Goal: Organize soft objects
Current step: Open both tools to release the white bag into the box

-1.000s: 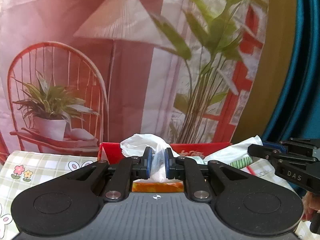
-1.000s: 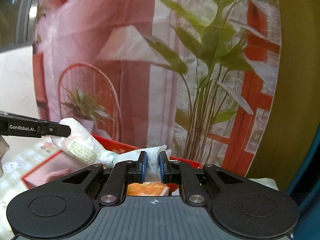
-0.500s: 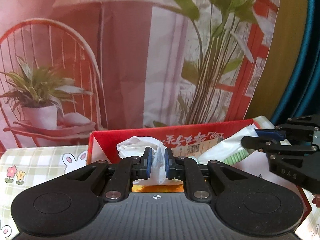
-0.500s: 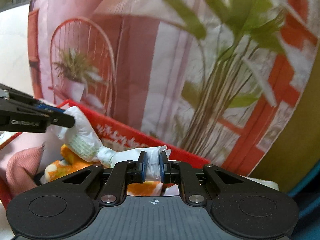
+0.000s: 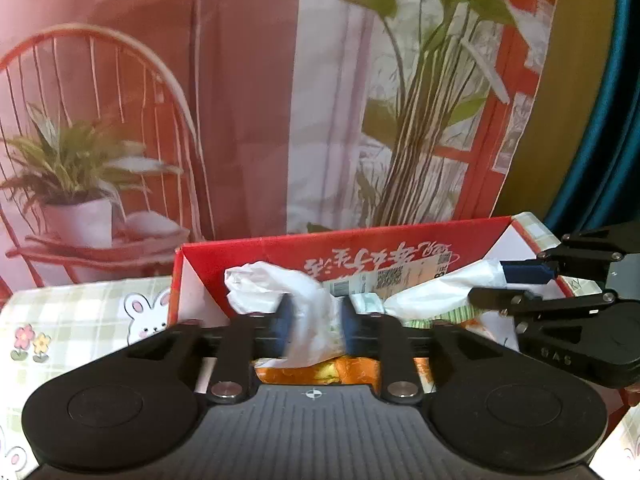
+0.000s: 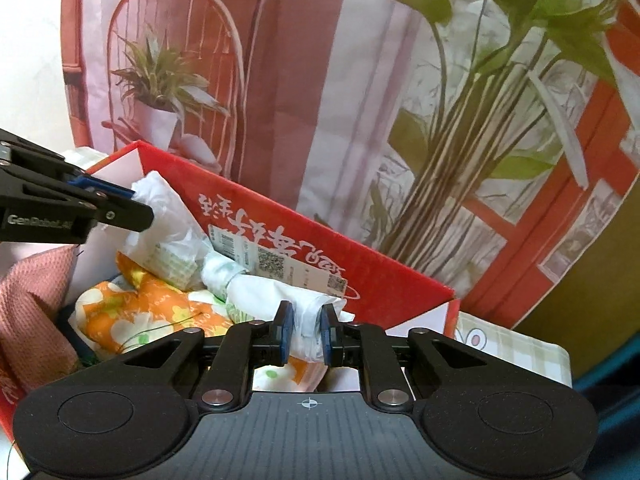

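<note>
A white plastic pack (image 5: 436, 288) with green print lies across the inside of a red cardboard box (image 5: 256, 256), stretched between both grippers. My left gripper (image 5: 316, 320) has the pack's crumpled left end between its fingers; its jaws are opening and the plastic sits loosely in the gap. My right gripper (image 6: 306, 330) has the other twisted end between its pads; its jaws are opening too, and the plastic still touches both pads. From the right wrist, the pack (image 6: 172, 256) rests on an orange flowered cloth (image 6: 160, 304), with the left gripper (image 6: 132, 204) at its far end.
A pink knitted cloth (image 6: 32, 304) lies in the box's left part. The box's tall red back wall (image 6: 380, 280) carries labels. A checked tablecloth with bunnies (image 5: 80, 320) surrounds the box. A printed curtain (image 5: 240, 120) hangs close behind, with a blue drape (image 5: 600, 140) at the right.
Both grippers came down over the box with the pack, which now rests on the flowered cloth. The jaws of both have widened, the left more than the right.
</note>
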A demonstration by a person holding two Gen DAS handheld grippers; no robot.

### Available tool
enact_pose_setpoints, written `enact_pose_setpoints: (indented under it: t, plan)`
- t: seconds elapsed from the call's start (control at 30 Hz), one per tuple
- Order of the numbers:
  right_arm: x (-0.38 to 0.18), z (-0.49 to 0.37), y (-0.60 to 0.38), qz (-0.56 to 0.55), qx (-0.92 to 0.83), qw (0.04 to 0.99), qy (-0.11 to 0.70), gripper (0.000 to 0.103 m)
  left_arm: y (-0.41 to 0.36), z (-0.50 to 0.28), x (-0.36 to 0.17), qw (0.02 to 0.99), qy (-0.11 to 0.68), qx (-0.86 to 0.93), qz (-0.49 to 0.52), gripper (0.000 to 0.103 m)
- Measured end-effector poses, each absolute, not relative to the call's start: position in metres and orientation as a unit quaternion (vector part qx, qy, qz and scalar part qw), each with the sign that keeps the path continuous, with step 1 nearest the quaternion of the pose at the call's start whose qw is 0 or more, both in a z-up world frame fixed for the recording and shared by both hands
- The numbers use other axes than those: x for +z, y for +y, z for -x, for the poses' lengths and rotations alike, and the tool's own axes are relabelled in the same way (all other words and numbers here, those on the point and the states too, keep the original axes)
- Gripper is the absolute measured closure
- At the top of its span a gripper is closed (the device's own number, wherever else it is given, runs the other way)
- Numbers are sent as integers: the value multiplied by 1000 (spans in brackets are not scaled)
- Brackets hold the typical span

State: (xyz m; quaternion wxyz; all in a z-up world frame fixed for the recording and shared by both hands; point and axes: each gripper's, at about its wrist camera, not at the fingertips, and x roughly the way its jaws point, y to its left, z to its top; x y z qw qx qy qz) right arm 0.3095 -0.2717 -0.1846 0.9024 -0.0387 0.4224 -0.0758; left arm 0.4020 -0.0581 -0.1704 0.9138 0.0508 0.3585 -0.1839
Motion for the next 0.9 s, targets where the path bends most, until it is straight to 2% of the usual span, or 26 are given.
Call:
enact_pose_setpoints:
  t: [0.03, 0.13, 0.2, 0.23, 0.27, 0.3, 0.33, 0.4, 0.43, 0.9]
  plan:
    - [-184, -308, -272, 39, -78, 903, 420, 75, -58, -398, -167, 916, 352, -185, -54, 53]
    - [-179, -300, -271, 31, -84, 907, 413, 56, -61, -389, -158, 918, 346, -183, -72, 41]
    - [-173, -291, -270, 21, -83, 912, 401, 41, -60, -381, -153, 919, 341, -179, -79, 21]
    - [-169, -287, -269, 17, -81, 915, 396, 38, -59, -376, -149, 922, 336, -177, -80, 16]
    - [-166, -282, -268, 12, -78, 917, 390, 31, -58, -372, -146, 923, 333, -174, -81, 6]
    - [-162, -278, -266, 10, -78, 919, 386, 24, -57, -366, -142, 925, 330, -170, -80, 2]
    - [-159, -274, -265, 9, -80, 921, 382, 20, -55, -361, -139, 926, 329, -167, -79, 1]
    - [-152, -263, -262, 2, -82, 925, 370, 6, -53, -350, -133, 926, 330, -166, -76, 0]
    - [-149, -259, -260, -3, -83, 927, 365, 3, -51, -344, -131, 926, 331, -166, -74, 0]
    - [-121, -180, -233, -57, -98, 950, 292, 0, -24, -247, -107, 948, 286, -131, -52, 0]
